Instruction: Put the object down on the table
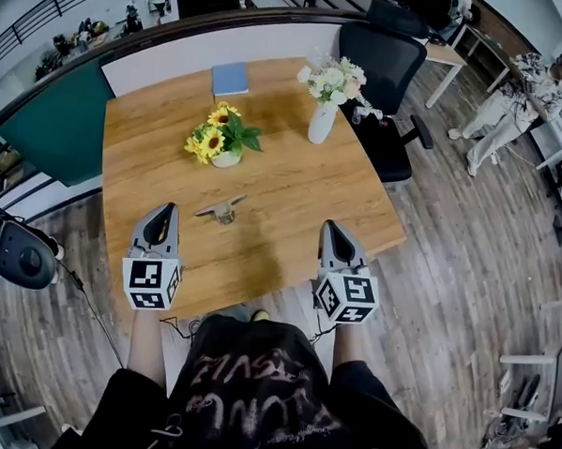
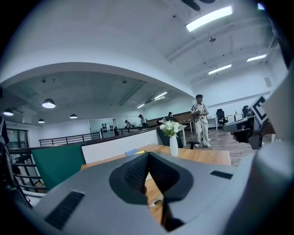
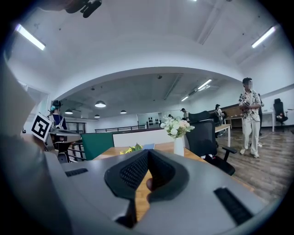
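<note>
While I faced the wooden table (image 1: 292, 187) from its near edge, my left gripper (image 1: 166, 209) hung over the left part of the tabletop with its jaws pressed together and nothing between them, its marker cube toward my body. Ahead of it and a little to its right, a pot of sunflowers (image 1: 220, 139) stood on the wood. The object (image 1: 223, 209), a small flat grey-brown piece, lay on the table between my two grippers and just beyond their tips, touching neither. Farther back a blue book (image 1: 230, 78) lay near the far edge, and to its right a white vase (image 1: 322, 121) of pale flowers stood upright. My right gripper (image 1: 329, 225) hung over the right part of the tabletop, level with the left one, its jaws likewise closed tip to tip and empty. Beyond the table's far right corner stood a black office chair (image 1: 388, 70), and at the far right a person in a patterned shirt (image 1: 528, 91) stood on the plank floor (image 1: 466, 275)
</note>
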Tool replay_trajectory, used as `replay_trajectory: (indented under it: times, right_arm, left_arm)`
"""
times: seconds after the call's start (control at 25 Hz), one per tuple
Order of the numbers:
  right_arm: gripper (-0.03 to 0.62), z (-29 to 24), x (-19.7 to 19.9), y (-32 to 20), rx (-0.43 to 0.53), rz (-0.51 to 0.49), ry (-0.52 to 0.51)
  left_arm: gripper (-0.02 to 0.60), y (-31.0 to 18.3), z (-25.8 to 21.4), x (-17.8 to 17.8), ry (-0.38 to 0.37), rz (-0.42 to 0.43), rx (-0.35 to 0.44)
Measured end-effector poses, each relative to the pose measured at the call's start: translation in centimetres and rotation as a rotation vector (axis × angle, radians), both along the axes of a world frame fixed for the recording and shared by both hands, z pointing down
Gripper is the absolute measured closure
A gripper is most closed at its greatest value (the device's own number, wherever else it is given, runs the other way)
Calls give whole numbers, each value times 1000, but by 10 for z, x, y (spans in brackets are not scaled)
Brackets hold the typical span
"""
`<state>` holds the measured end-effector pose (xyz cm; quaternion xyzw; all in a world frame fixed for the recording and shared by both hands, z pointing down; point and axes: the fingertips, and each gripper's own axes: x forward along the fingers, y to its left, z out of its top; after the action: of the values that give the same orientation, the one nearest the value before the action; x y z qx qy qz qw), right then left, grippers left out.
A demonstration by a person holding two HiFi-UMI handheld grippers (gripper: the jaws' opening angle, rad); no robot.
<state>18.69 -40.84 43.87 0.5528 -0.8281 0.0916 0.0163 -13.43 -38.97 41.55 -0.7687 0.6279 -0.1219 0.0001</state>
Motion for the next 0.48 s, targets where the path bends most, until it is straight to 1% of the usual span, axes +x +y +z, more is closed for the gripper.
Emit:
replay_trajectory:
  times: [0.36,0.48]
  right_arm:
    - [591,-16,0,0,40,-18,-10]
    - [589,-19,0,0,45,-24,-8]
  left_arm:
    - [569,11,-16,-8,1,-22,49]
    - [569,13,-19,-9,22,-22,50]
